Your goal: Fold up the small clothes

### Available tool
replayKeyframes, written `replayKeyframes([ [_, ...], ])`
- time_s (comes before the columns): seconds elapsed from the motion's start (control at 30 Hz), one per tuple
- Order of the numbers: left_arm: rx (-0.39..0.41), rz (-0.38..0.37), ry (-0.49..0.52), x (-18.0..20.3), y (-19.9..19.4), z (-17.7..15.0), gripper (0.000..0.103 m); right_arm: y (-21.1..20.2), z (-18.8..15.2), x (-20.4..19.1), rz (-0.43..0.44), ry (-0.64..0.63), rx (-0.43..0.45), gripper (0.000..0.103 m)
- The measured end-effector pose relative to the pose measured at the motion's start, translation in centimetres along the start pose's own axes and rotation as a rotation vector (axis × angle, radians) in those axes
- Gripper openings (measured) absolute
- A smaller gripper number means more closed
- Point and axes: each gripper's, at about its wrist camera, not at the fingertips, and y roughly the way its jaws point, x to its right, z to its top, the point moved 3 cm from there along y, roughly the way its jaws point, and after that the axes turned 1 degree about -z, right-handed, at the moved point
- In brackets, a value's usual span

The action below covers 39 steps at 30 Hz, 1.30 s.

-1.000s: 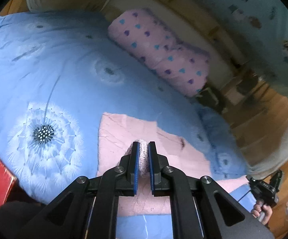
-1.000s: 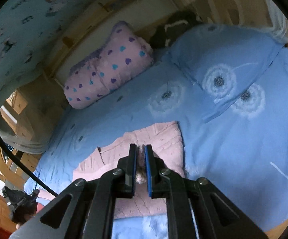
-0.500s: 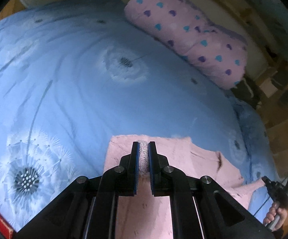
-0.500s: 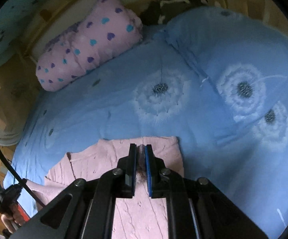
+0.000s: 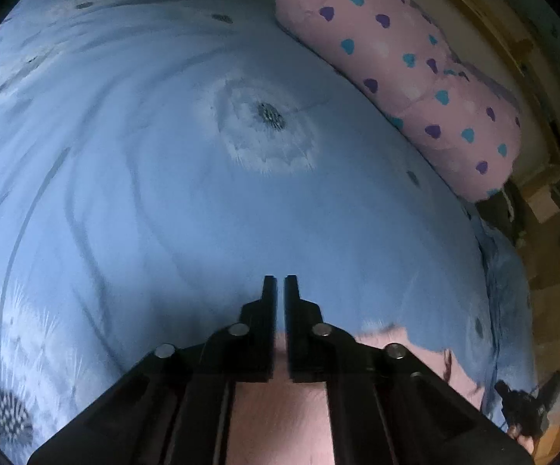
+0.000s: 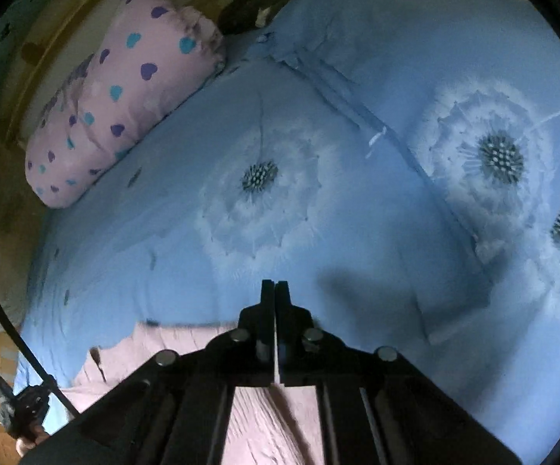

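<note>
A pink knitted garment (image 5: 276, 418) lies on the blue bedspread (image 5: 164, 193), mostly under and behind my grippers. It also shows in the right wrist view (image 6: 256, 422). My left gripper (image 5: 280, 283) has its jaws nearly together with a thin gap; pink cloth shows between the fingers lower down. My right gripper (image 6: 274, 290) has its jaws pressed together, with a thin strip of cloth visible between them near the base. Both tips reach out over the blue bedspread (image 6: 318, 232), past the garment's far edge.
A pink pillow (image 5: 407, 73) with heart prints lies at the far edge of the bed, also in the right wrist view (image 6: 117, 89). A blue pillow (image 6: 454, 97) with dandelion print lies at the right. Wooden floor and furniture border the bed.
Both grippers moved forward and lower over the bed, carrying the garment's edge. The garment has dropped toward the bottom of both views, and the cloth between the fingertips is no longer visible at the tips.
</note>
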Motion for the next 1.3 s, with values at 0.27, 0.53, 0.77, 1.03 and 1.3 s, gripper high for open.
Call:
replayKeyframes([
  [0.27,-0.106,-0.092,0.020,1.0,0.1,-0.1,0.010,1.9,-3.1,-2.7,0.050,-0.182,-0.094,0.044],
  [0.53,-0.174,-0.021,0.303,2.9,-2.4,-2.5,0.024,3.1,-4.9,-4.9,-0.020,-0.331,-0.110,0.018],
  [0.77,-0.261,-0.079,0.208,1.4,1.7,-2.5,0.020,0.7,-2.7,-3.5,0.012,-0.226,-0.031,0.008],
  [1.03,-0.216,-0.175,0.107,0.9,1.5,-2.2,0.000,0.4,-1.7,-2.1,0.133,-0.120,-0.034,0.008],
  [1.3,-0.030,-0.164,-0.002,-0.8,-0.7,0.9,0.000,-1.1,0.5,-2.8,0.207,-0.144,0.080,0.008],
])
